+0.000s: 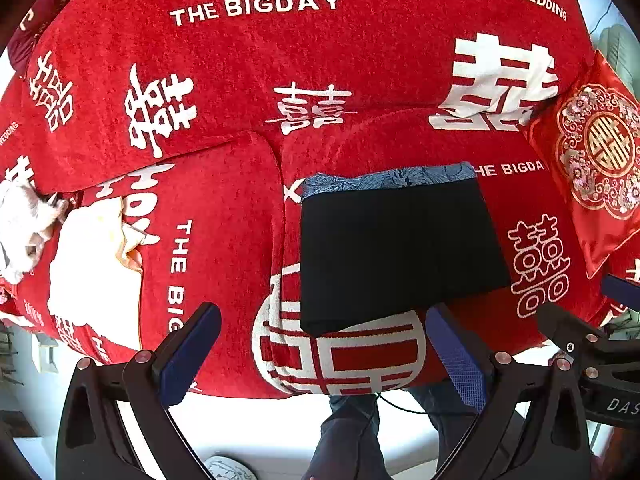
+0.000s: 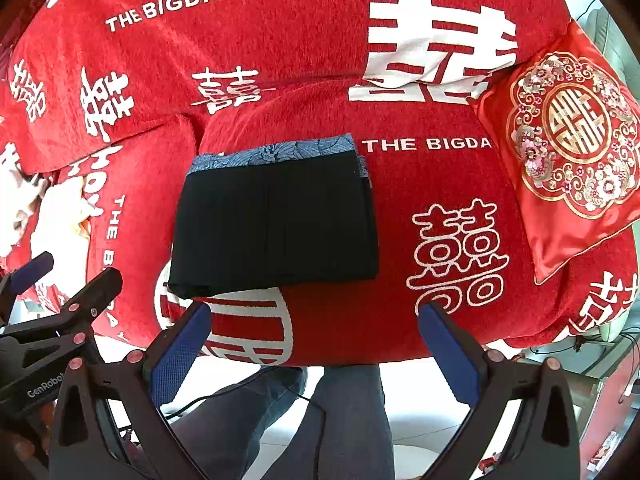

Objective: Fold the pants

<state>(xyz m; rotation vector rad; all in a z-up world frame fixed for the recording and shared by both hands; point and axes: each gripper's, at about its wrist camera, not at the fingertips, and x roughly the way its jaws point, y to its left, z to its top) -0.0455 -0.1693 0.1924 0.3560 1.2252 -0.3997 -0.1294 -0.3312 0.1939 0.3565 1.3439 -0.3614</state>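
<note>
Red sofa cover (image 1: 240, 60), folded black pants (image 2: 276, 224), both grippers wide apart

Probably a home living room: ahead of the jaws, a sofa (image 2: 320, 60) under a red wedding-print cover, an embroidered cushion (image 2: 572, 152).

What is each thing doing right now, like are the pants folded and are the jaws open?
Black pants: folded flat on the sofa seat, nothing holding them.
Blue patterned cloth: folded, lying under the pants, far edge peeking out.
Left gripper: jaws open, empty.
Right gripper: jaws open, empty.
Embroidered cushion: leaning at the sofa's right end.
</note>
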